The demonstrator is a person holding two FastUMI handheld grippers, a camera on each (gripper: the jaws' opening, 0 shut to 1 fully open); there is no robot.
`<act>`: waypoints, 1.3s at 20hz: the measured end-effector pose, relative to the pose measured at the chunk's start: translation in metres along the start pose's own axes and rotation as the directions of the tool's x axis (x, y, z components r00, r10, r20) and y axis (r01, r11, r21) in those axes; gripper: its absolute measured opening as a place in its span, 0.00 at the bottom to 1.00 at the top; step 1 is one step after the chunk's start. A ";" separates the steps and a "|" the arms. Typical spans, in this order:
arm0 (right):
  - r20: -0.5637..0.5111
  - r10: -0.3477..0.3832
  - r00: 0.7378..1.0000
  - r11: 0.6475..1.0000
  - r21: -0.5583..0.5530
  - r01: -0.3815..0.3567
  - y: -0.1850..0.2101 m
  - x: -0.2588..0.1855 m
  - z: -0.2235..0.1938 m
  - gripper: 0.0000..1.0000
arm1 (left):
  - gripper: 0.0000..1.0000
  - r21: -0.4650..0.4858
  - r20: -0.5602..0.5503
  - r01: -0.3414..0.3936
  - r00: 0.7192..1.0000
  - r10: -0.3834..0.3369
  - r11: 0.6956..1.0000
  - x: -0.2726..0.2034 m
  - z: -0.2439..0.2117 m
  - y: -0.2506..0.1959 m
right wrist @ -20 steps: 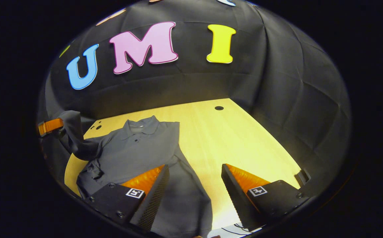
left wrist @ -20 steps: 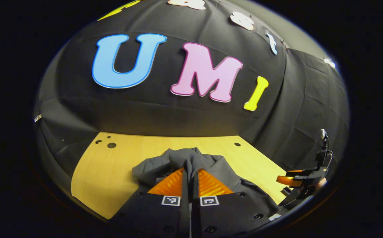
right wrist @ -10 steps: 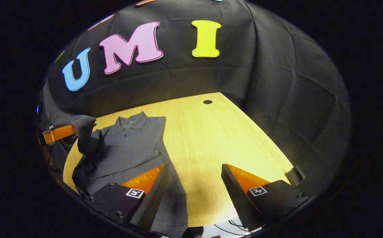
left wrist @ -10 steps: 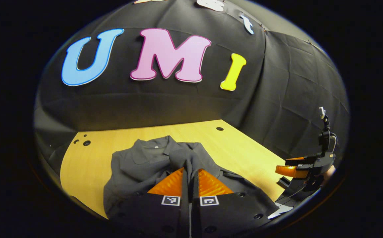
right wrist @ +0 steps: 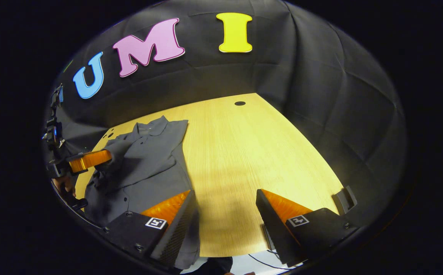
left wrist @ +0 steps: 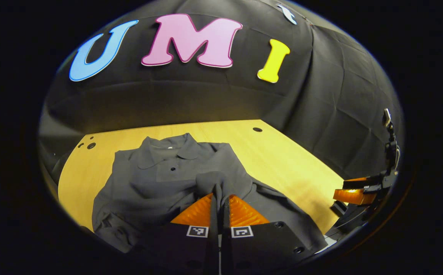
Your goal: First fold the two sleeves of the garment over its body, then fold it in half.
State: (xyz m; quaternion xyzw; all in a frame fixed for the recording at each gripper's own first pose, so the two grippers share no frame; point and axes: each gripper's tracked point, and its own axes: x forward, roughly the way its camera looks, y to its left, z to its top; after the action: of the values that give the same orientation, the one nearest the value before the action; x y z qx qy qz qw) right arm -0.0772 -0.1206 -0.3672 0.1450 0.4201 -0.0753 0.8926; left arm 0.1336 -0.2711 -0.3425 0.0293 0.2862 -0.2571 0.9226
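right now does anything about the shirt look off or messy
Nothing damaged. The grey shirt lies on the wooden table, its lower left edge bunched and wrinkled. The left gripper is shut on a sleeve, mid-fold over the body. The right gripper is open.

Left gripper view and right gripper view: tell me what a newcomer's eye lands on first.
The dark grey collared polo shirt lies spread on the pale yellow wooden table, toward its left side in the right gripper view. The left hand-held gripper is shut on a bunched fold of sleeve fabric lifted over the shirt's body. The right hand-held gripper hangs open above bare wood beside the shirt.
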 end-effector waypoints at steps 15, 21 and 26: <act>-0.102 0.003 0.995 1.000 -0.016 -0.005 0.005 0.007 -0.032 0.99 | 0.36 -0.014 -0.133 0.127 0.983 -0.128 0.992 0.012 -0.071 -0.048; -0.123 0.042 0.991 0.999 -0.027 -0.046 0.024 0.000 -0.039 0.99 | 0.91 -0.009 -0.109 0.215 0.971 -0.215 0.976 -0.026 -0.078 -0.076; -0.172 0.072 0.982 0.996 -0.045 -0.081 0.037 -0.014 -0.064 0.99 | 0.94 -0.094 -0.109 0.160 0.979 -0.170 0.983 -0.067 -0.096 -0.058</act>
State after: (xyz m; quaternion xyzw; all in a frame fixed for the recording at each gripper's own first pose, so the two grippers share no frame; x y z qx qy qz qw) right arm -0.1235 -0.0648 -0.3882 0.1437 0.4909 -0.0172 0.8591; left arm 0.0085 -0.2718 -0.3810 -0.0185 0.3517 -0.3185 0.8800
